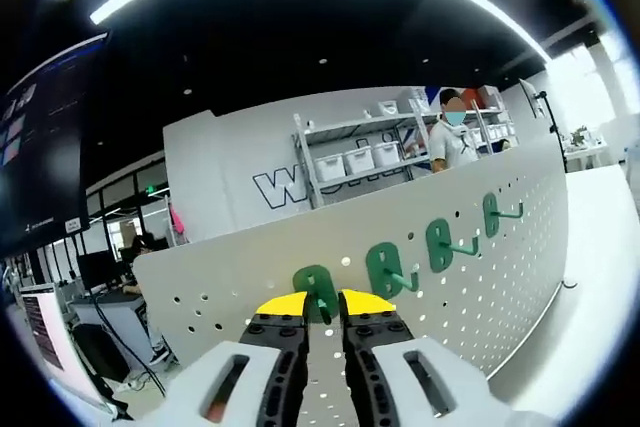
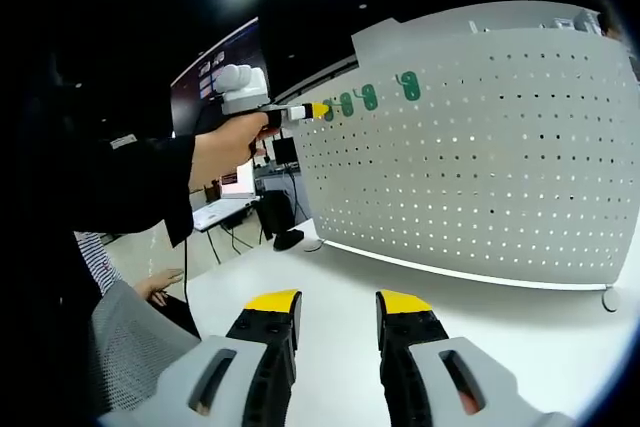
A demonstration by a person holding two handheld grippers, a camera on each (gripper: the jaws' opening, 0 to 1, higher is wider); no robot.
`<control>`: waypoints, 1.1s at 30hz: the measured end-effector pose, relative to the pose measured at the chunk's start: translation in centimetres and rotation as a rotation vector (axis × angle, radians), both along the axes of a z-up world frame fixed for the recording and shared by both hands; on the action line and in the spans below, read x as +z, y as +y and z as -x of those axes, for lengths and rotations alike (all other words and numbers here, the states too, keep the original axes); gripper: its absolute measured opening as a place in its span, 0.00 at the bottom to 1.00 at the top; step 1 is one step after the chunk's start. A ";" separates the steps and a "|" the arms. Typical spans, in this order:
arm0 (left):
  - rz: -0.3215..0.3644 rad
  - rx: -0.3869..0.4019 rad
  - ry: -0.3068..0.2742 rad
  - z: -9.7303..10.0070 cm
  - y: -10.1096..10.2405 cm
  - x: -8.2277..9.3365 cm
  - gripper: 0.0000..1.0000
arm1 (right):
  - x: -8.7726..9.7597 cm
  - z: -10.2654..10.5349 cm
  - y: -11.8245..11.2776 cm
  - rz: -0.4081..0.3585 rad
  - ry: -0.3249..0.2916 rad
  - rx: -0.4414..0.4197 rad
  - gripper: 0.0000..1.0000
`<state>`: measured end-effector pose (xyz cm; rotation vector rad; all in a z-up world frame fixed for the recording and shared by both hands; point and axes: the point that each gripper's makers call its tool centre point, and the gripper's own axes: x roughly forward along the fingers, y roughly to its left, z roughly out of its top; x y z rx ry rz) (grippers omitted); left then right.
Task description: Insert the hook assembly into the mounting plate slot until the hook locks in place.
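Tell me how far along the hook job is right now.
Three green hooks already sit on the white pegboard. In hand: the left gripper is closed on a fourth green hook at the board, locking not confirmable. The right gripper is open over the table. Left: confirm the lock, then release.
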<state>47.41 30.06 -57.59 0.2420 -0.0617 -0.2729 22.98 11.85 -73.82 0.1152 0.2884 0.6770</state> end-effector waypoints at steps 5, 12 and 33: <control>0.008 -0.004 -0.002 0.3 0.1 0.2 0.16 | 0.0 0.0 0.1 0.003 0.000 0.004 0.30; 0.023 -0.016 -0.003 0.8 0.2 0.4 0.21 | 0.0 0.1 0.2 0.004 -0.003 0.007 0.30; 0.041 -0.020 -0.008 3.1 0.7 1.2 0.32 | 0.1 0.4 0.5 0.011 -0.014 0.020 0.30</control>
